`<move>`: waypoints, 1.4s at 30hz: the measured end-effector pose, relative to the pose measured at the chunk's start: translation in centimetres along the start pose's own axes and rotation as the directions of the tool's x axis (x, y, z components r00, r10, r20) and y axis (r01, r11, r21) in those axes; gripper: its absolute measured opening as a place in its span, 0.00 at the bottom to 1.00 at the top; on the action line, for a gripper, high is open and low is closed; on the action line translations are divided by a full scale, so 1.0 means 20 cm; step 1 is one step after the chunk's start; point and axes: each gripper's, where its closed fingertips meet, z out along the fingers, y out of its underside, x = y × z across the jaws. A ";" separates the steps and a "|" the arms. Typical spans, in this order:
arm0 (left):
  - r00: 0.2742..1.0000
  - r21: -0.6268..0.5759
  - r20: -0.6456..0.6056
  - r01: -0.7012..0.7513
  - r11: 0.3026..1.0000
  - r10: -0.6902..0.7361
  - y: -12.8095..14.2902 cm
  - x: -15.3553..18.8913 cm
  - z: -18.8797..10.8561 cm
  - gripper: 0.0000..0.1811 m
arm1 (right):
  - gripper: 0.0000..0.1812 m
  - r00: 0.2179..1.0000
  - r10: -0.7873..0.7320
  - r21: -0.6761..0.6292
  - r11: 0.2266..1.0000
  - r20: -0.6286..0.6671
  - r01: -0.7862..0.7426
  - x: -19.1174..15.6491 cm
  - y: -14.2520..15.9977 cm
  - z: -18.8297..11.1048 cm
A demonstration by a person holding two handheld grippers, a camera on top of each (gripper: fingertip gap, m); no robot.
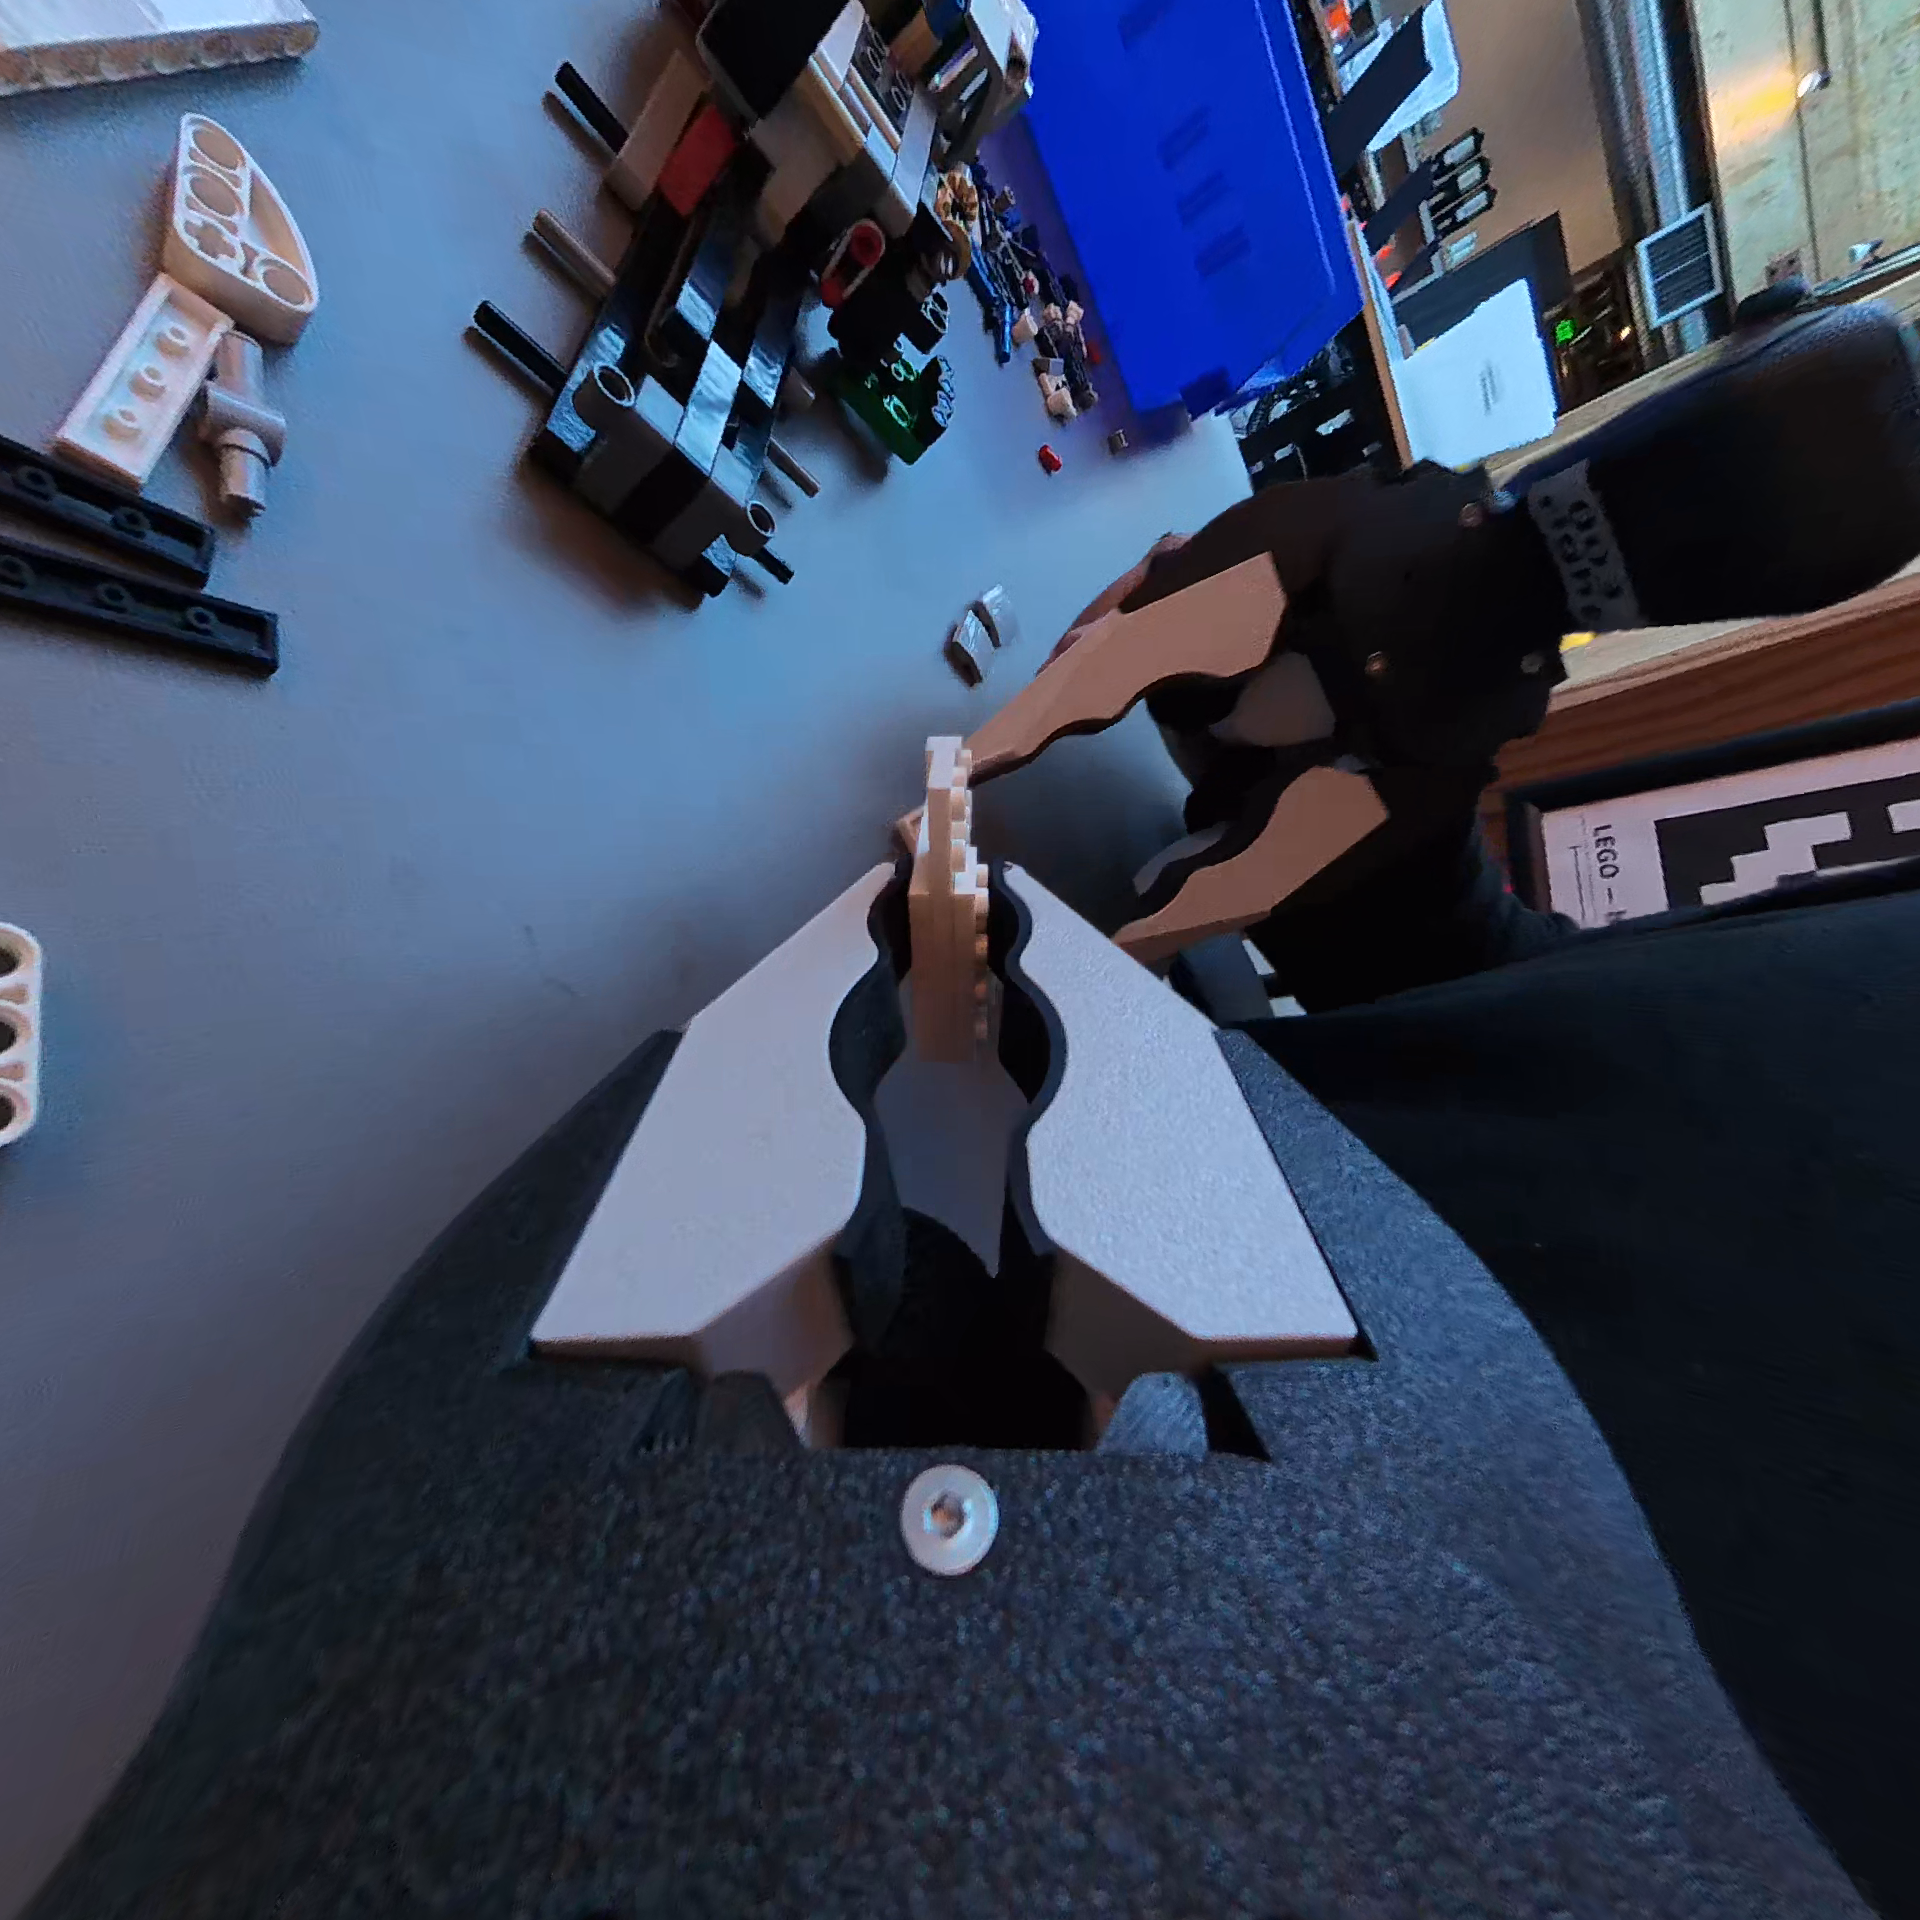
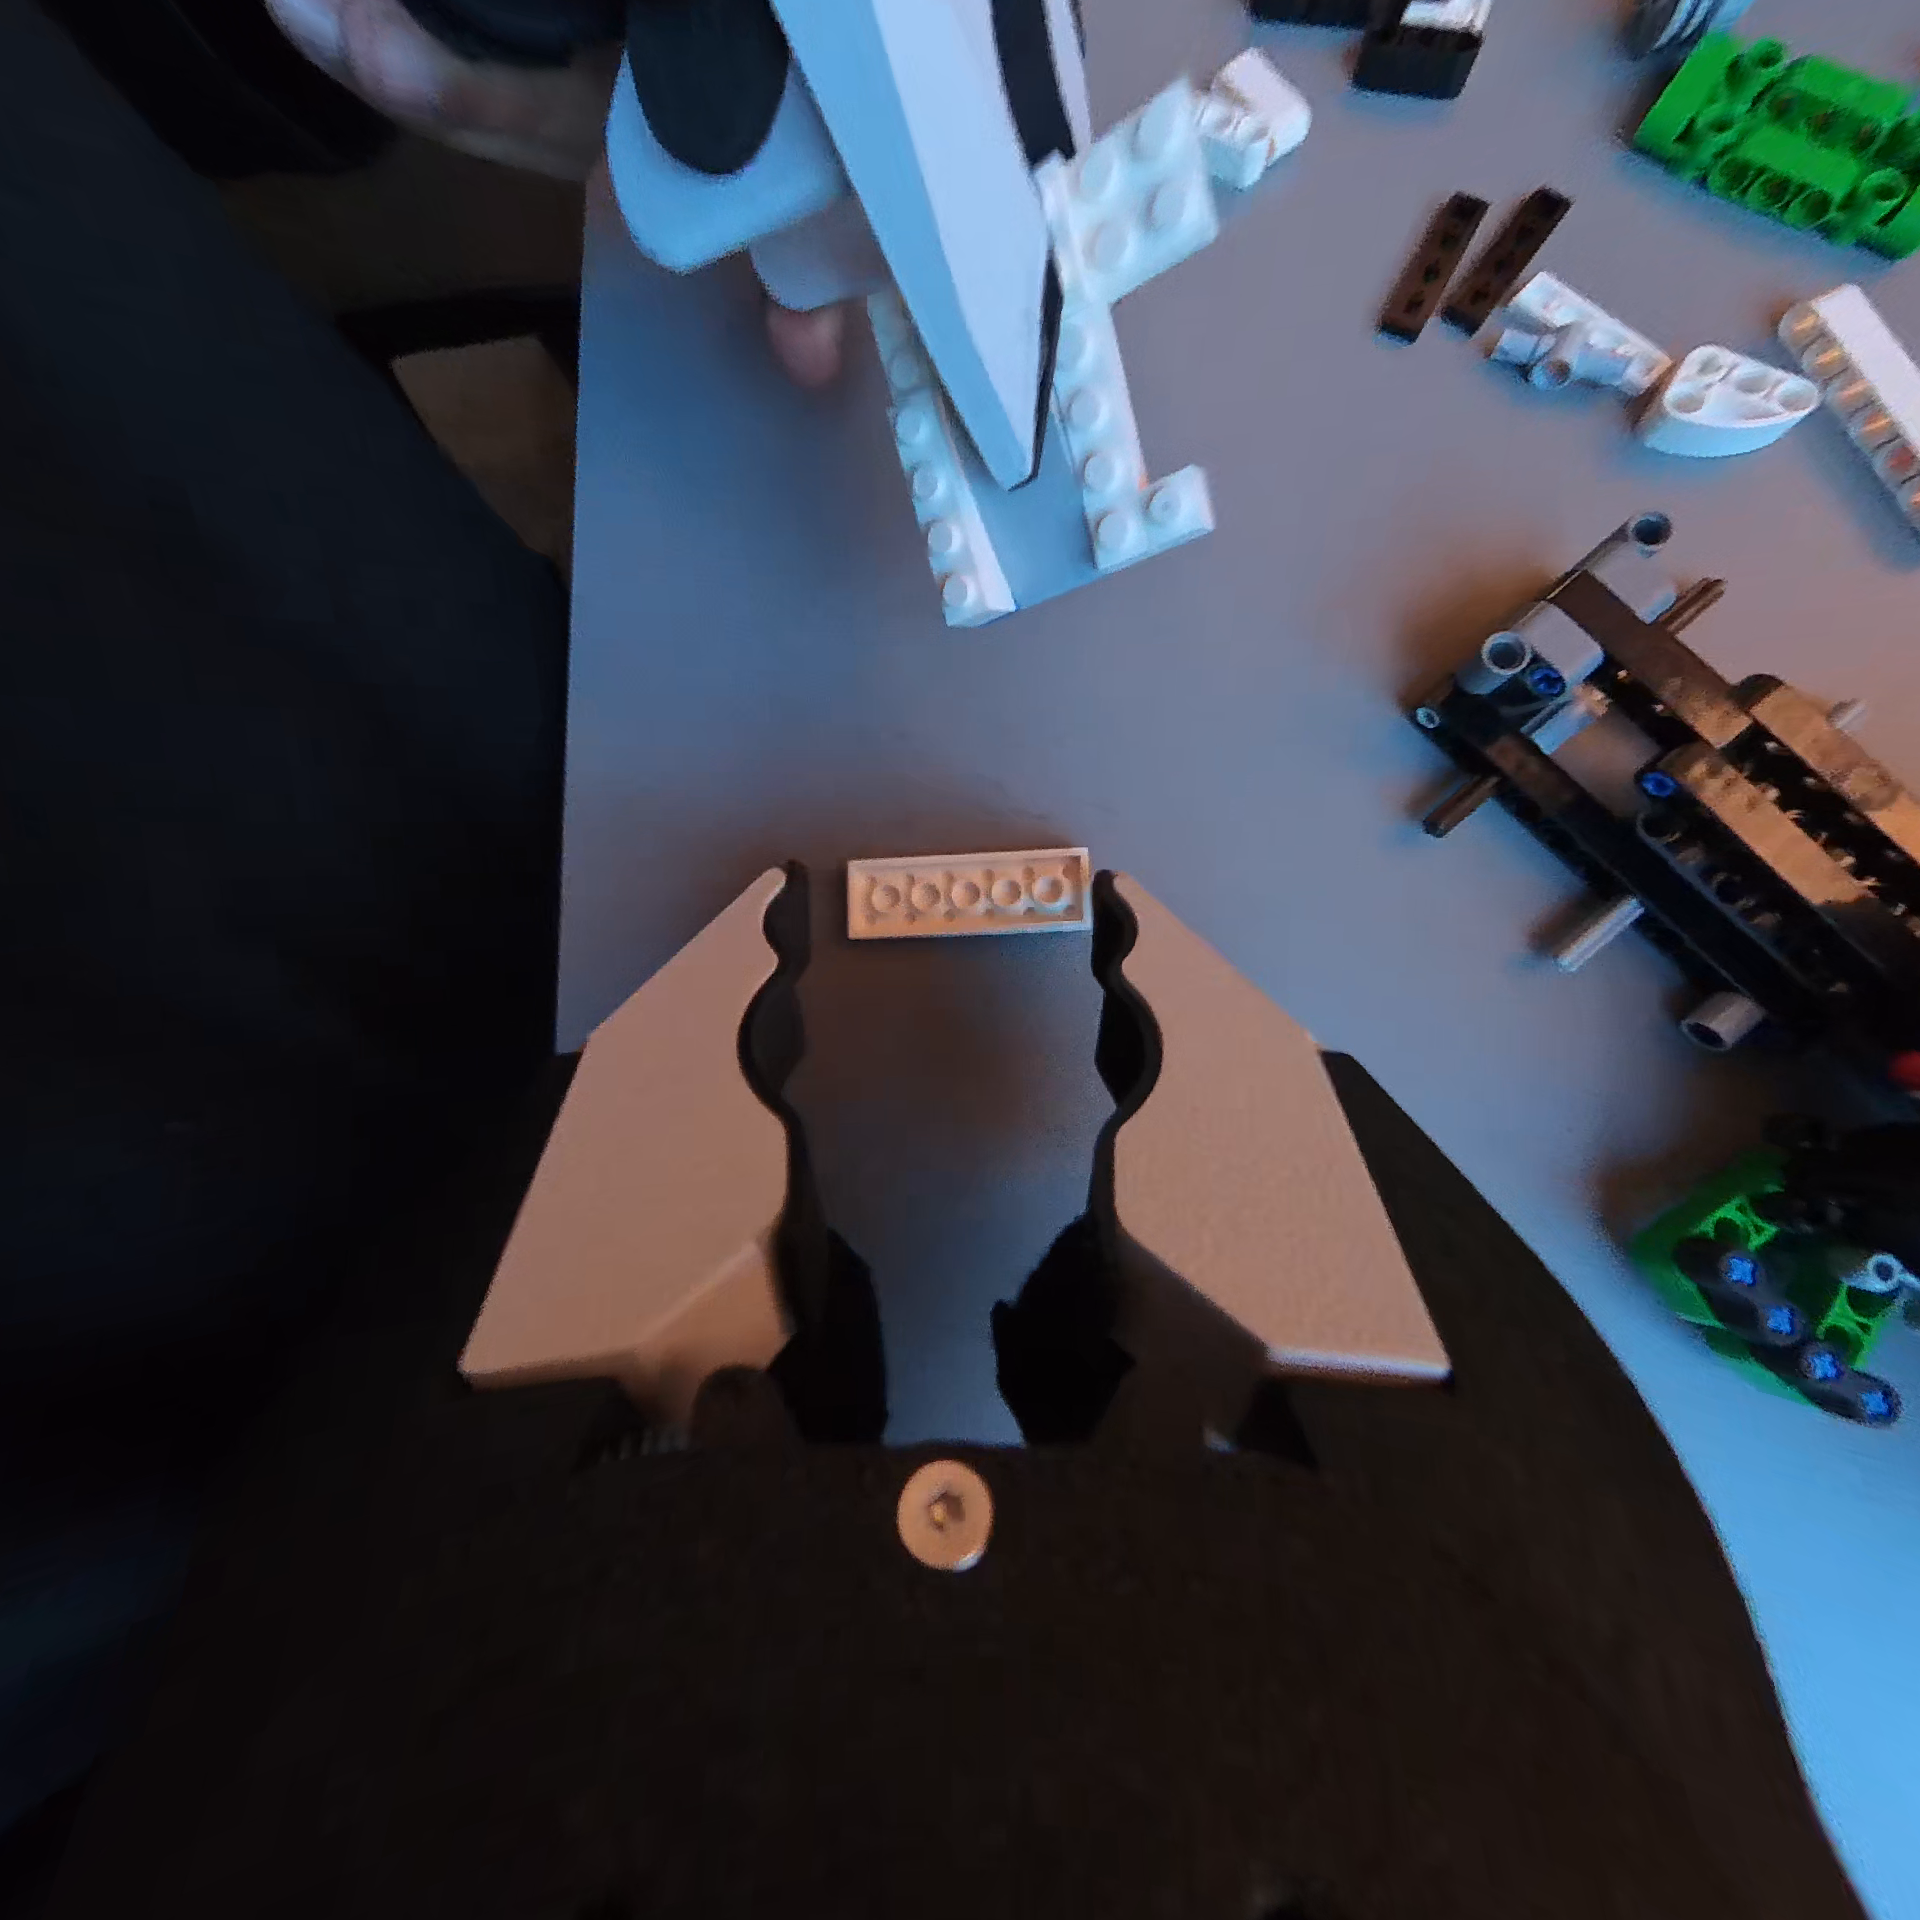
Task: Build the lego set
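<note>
Taking the black and grey beam chassis (image 2: 1704, 790) on the grey desk (image 2: 1195, 727) as our landmark, we work across from the left. Well to the chassis's left, our left hand-held gripper (image 1: 948, 883) is clamped on a white studded plate assembly (image 1: 948, 904), holding it edge-up just over the desk; in the right wrist view the same assembly (image 2: 1049, 395) shows as long white plates joined by a wider plate, with the left hand-held gripper (image 2: 1023, 473) pinching between them. Nearer to us and still left of the chassis, a small white flat plate (image 2: 968, 898) lies underside up on the desk, near the desk's edge. Our right hand-held gripper (image 2: 943, 894) has its jaws spread wide, one tip on each side of this plate, not yet touching it as far as we can tell. Right of the chassis sit green beam pieces (image 2: 1787, 135).

We judge the step in hand to be picking up the loose plate to add it to the held assembly. The next move calls for lowering squarely, closing on the plate's short ends, then turning it stud-side toward the assembly.
</note>
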 end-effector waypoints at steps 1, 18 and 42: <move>1.000 -0.014 0.010 -0.012 1.000 0.012 0.01 0.00 0.00 0.06 | 0.28 1.000 0.014 0.026 1.000 -0.019 -0.014 0.00 -0.01 -0.01; 0.993 -0.108 0.064 -0.089 0.990 0.096 0.10 0.05 0.21 0.06 | 0.14 0.889 0.373 0.223 0.921 -0.265 -0.319 0.00 0.08 -0.03; 0.994 -0.133 0.087 -0.060 0.989 0.072 0.13 -0.02 0.18 0.06 | 0.23 0.925 0.272 0.215 0.952 -0.264 -0.219 -0.01 0.02 0.02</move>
